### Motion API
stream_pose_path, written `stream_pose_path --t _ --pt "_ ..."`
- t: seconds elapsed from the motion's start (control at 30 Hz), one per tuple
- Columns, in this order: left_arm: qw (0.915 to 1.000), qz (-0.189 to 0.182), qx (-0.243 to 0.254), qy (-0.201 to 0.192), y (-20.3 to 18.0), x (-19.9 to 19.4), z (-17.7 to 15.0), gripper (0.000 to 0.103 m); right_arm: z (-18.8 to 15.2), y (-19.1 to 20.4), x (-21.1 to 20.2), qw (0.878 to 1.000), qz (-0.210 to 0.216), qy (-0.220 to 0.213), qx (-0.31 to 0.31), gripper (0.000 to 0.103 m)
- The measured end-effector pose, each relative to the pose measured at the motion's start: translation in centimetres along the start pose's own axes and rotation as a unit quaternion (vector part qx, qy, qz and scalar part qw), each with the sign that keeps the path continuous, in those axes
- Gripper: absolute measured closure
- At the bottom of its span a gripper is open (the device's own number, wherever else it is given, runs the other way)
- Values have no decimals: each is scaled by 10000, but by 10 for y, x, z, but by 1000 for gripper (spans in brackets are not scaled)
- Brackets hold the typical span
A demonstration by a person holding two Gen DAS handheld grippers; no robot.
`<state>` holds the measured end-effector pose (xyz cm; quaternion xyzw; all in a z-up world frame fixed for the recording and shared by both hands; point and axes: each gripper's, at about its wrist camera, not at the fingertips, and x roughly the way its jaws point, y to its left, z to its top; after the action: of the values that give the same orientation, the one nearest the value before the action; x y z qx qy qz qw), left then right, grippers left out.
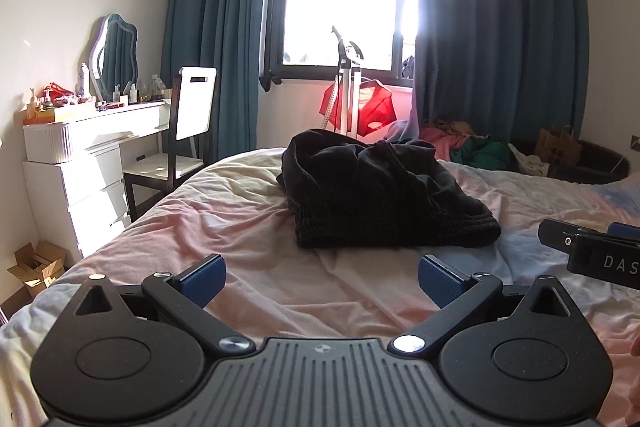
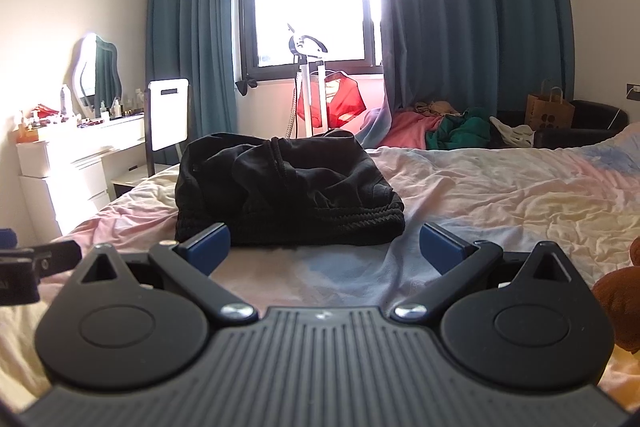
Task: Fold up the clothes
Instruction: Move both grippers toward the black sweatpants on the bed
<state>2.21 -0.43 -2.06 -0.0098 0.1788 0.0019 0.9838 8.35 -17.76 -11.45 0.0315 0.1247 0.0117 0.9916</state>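
A black knit garment (image 1: pixel 376 191) lies bunched in a rough folded heap on the bed, its ribbed hem toward me; it also shows in the right wrist view (image 2: pixel 288 191). My left gripper (image 1: pixel 322 277) is open and empty, low over the sheet a short way in front of the garment. My right gripper (image 2: pixel 324 245) is open and empty, close to the garment's near hem without touching it. The right gripper's side shows at the right edge of the left wrist view (image 1: pixel 592 251). The left gripper's side shows at the left edge of the right wrist view (image 2: pixel 32 267).
The bed (image 1: pixel 240 227) has a wrinkled pink and pale sheet. A white dresser (image 1: pixel 92 147) and chair (image 1: pixel 188 131) stand left of it. A pile of clothes (image 2: pixel 440 131), a paper bag (image 2: pixel 550 111) and a garment steamer stand (image 2: pixel 308 87) lie beyond. A brown plush toy (image 2: pixel 620 291) sits at right.
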Motion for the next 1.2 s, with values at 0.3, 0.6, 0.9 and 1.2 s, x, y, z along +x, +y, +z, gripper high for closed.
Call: stream_pose_path --t 0.3,0.6,0.9,1.2 --pt "9999 84 122 81 -4 6 -7 0 0 -5 1 9999 -50 70 114 0" --pt "9998 126 129 87 -3 13 -13 0 3 -15 -1 9989 23 -16 463 0" --pt "9991 276 298 123 -5 16 -23 0 6 -21 -2 9965 152 -57 817 0" --pt "9947 664 757 229 -23 16 -27 0 12 -41 -6 9935 485 127 1022 0"
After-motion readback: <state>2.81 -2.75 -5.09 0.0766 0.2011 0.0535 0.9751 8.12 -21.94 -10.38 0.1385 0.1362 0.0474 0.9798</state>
